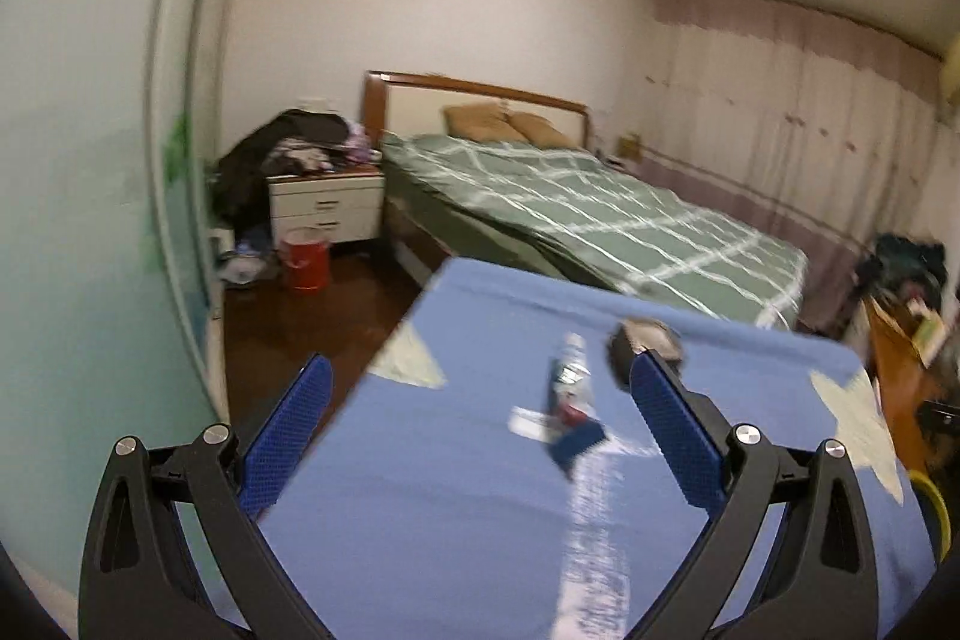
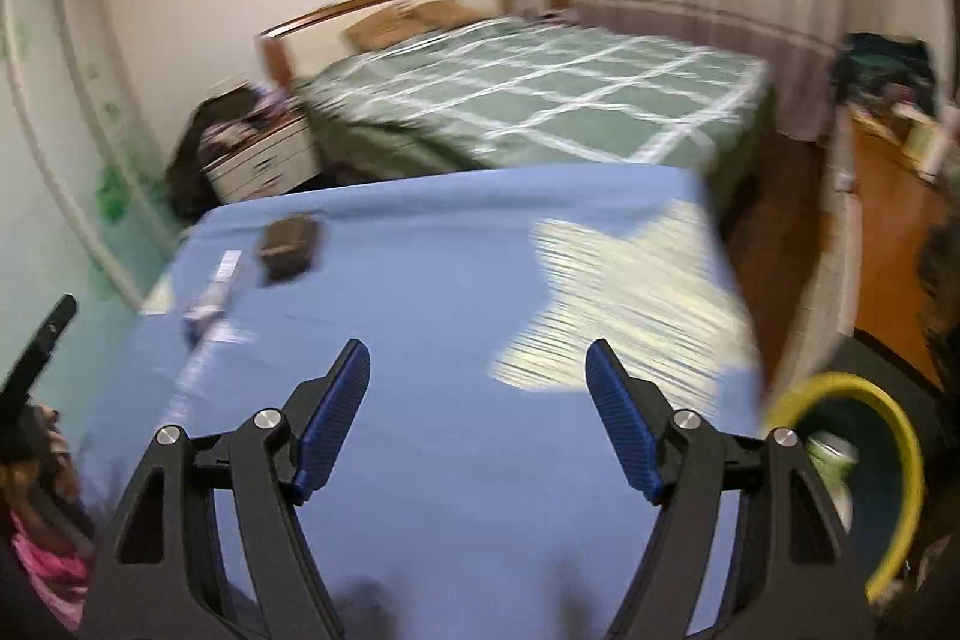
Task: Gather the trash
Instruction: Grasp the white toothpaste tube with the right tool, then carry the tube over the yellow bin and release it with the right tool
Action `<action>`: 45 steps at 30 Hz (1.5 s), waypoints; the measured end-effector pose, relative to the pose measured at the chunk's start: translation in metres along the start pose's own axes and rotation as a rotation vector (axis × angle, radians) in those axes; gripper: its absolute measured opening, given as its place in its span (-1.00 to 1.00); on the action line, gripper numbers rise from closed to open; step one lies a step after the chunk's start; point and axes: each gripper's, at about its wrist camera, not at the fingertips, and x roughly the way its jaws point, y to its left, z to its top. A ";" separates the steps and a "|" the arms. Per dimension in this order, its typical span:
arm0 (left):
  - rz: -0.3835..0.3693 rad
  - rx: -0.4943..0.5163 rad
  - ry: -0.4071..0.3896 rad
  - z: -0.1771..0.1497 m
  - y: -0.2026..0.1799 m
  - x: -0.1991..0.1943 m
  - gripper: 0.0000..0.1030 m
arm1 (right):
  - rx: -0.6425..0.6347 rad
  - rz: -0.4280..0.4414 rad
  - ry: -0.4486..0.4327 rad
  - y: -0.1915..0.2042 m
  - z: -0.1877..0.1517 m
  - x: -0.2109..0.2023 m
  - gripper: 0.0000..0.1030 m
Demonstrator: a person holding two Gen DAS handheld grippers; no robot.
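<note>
A blue cloth with pale stars covers a table (image 1: 456, 520) (image 2: 420, 316). On it lie a blue-and-white wrapper (image 1: 573, 409) (image 2: 210, 301) and a dark rounded object (image 1: 645, 340) (image 2: 288, 244). My left gripper (image 1: 480, 376) is open and empty, above the table's left part, with the wrapper between its fingers in view. My right gripper (image 2: 477, 358) is open and empty over the table's middle. A bin with a yellow rim (image 2: 894, 460) stands at the table's right and holds a green-and-white can (image 2: 831, 460).
A bed with a green checked cover (image 1: 600, 214) (image 2: 540, 100) stands behind the table. A white nightstand (image 1: 327, 208) piled with clothes and a red bucket (image 1: 306, 259) stand left of the bed. A wooden desk (image 2: 888, 220) is at the right.
</note>
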 end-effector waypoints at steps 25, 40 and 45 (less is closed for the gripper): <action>0.039 -0.058 0.032 0.001 0.017 0.003 0.90 | -0.184 0.124 0.459 0.247 0.054 0.236 -0.08; 0.040 -0.040 0.048 -0.002 0.014 0.003 0.90 | -0.160 0.180 0.398 0.217 0.048 0.212 -0.52; 0.045 -0.019 0.053 -0.003 0.009 0.005 0.90 | -0.151 0.222 0.343 0.178 0.040 0.164 -0.52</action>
